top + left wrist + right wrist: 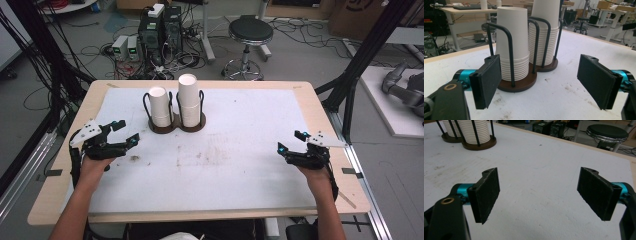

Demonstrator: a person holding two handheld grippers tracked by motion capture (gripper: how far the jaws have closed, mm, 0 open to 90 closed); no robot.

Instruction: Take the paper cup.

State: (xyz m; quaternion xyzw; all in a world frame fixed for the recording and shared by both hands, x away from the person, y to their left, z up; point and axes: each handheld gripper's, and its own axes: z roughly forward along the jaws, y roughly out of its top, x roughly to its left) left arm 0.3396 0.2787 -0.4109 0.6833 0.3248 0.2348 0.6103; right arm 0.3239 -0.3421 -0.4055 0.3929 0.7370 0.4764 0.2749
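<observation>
Two stacks of white paper cups stand in a dark double holder (176, 127) with black wire loops at the back middle of the table. The left stack (159, 106) is shorter than the right stack (189, 100). My left gripper (125, 131) hovers open over the table's left side, its jaws wide apart and aimed at the holder (524, 82), with the cup stacks (512, 37) just beyond its pads (487, 80). My right gripper (291, 141) is open over the right side, nothing between its pads (485, 193). The holder (477, 145) sits far off at its upper left.
A white mat (225, 160) with faint brown stains covers the wooden table (330, 150). Behind the table are a black stool (250, 32), computer boxes (160, 30) and cables on the floor. Black frame posts (360, 60) rise at the right.
</observation>
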